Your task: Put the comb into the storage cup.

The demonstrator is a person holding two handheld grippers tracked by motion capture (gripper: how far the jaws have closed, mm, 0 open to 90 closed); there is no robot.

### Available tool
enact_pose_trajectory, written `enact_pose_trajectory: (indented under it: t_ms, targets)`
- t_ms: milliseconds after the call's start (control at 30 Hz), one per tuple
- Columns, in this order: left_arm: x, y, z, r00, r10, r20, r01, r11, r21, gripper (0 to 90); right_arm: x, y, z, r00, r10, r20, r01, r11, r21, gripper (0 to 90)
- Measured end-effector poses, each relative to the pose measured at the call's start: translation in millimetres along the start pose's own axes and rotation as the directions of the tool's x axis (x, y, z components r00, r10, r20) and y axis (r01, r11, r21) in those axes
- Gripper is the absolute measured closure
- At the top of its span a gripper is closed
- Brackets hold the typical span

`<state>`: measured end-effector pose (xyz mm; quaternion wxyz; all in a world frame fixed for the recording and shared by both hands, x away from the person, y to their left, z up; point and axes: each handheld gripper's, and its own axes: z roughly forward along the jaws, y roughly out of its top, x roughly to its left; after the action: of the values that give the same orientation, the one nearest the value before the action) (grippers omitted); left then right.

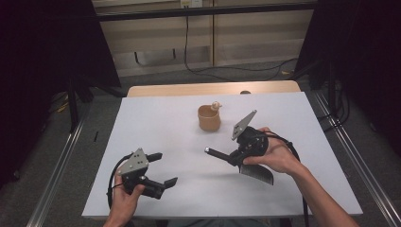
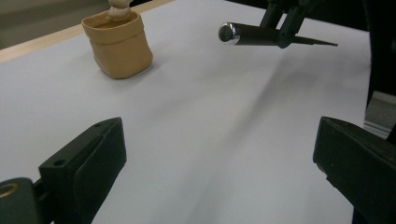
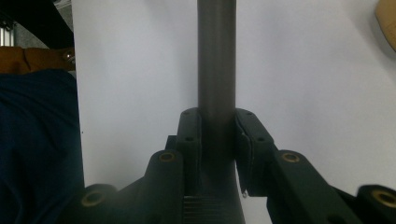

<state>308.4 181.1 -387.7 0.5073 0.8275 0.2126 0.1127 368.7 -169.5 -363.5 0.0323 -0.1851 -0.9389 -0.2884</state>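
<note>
A dark comb with a long round handle (image 1: 218,153) is clamped in my right gripper (image 1: 236,158) above the right middle of the white sheet; its toothed end (image 1: 257,172) hangs below the person's hand. The right gripper view shows the handle (image 3: 216,56) running straight up between the shut jaws of my right gripper (image 3: 217,116). The silver-capped handle (image 2: 261,35) points left in the left gripper view. A tan sack-shaped pot (image 1: 209,118) with a cream knob (image 1: 215,105) in it stands at mid-table. My left gripper (image 1: 163,169) is open and empty at the front left.
A white sheet (image 1: 156,118) covers the table, with the wooden edge (image 1: 189,89) showing at the back. Metal rails (image 1: 61,165) run along both sides on the floor. Cables (image 1: 227,70) lie behind the table.
</note>
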Motion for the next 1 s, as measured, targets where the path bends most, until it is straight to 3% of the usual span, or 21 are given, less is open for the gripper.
enact_pose_trajectory:
  t_ms: [167, 367, 500, 700, 800, 867, 900, 1000]
  targets:
    - [-1.9, 14.7, 1.4, 0.9973, 0.039, 0.062, -0.041, 0.9988, 0.028, 2.7, -2.2, 3.1, 1.7, 0.9997, -0.020, -0.016, 0.021, 0.999, 0.034, 72.6]
    - [2.3, 21.3, 7.5, 0.9968, 0.059, 0.054, -0.061, 0.9980, 0.021, 3.6, -4.2, 6.8, 3.7, 0.9993, -0.025, -0.028, 0.027, 0.998, 0.055, 72.6]
    - [2.8, 21.1, 15.3, 0.9954, 0.061, 0.074, -0.065, 0.9962, 0.057, 5.5, -3.1, 5.7, 5.0, 0.9989, -0.030, -0.037, 0.032, 0.999, 0.042, 72.6]
    - [1.4, 29.6, 26.3, 0.9852, 0.061, 0.160, -0.081, 0.9893, 0.121, 7.1, -1.8, 5.0, 11.4, 0.9975, -0.036, -0.061, 0.039, 0.998, 0.045, 72.6]
    - [-0.1, 34.5, 29.7, 0.9821, 0.097, 0.162, -0.118, 0.9851, 0.126, 8.2, -1.9, 5.9, 13.8, 0.9968, -0.041, -0.068, 0.045, 0.998, 0.047, 72.6]
    - [0.6, 36.6, 31.9, 0.9748, 0.111, 0.193, -0.134, 0.9848, 0.111, 8.7, -1.7, 6.2, 15.2, 0.9958, -0.049, -0.078, 0.053, 0.997, 0.048, 72.6]
    - [0.5, 36.5, 33.2, 0.9759, 0.103, 0.192, -0.125, 0.9866, 0.104, 9.3, -1.6, 6.1, 16.0, 0.9952, -0.052, -0.082, 0.057, 0.997, 0.049, 72.6]
    - [0.5, 36.6, 36.6, 0.9713, 0.115, 0.208, -0.143, 0.9818, 0.125, 9.3, -0.7, 5.2, 20.9, 0.9934, -0.060, -0.098, 0.066, 0.996, 0.055, 72.6]
